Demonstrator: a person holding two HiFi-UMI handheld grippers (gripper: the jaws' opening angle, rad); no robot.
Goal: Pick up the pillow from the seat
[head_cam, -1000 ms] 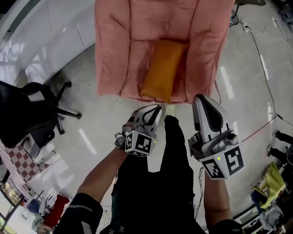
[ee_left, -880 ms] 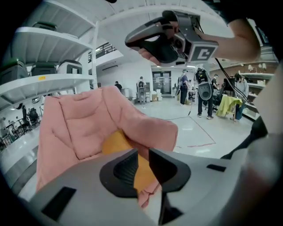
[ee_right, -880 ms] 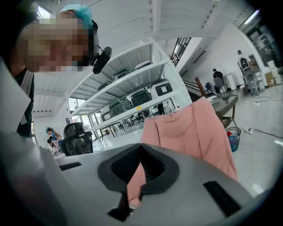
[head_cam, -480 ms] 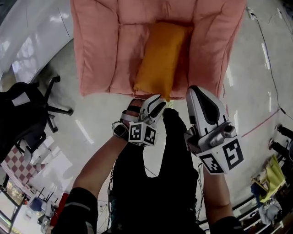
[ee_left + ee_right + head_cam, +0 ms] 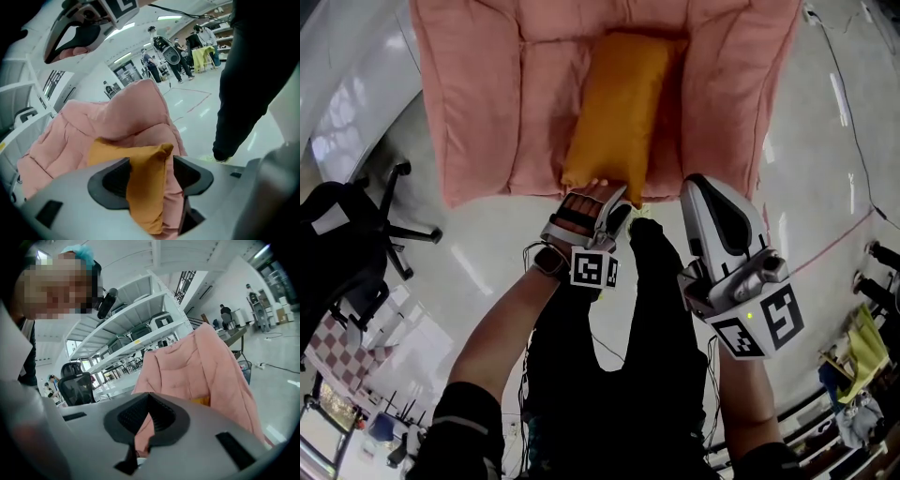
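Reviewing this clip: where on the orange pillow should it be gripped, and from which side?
Probably best to grip the orange pillow at its near short edge, coming from the front of the pink seat. It lies lengthwise with that end at the seat's front lip, and the edge there looks thin enough for the jaws. The left gripper straddles that corner, its jaws opening.

Black office chair (image 5: 337,253) on glossy floor (image 5: 487,253) at left, yellow cloth (image 5: 865,347) far right.
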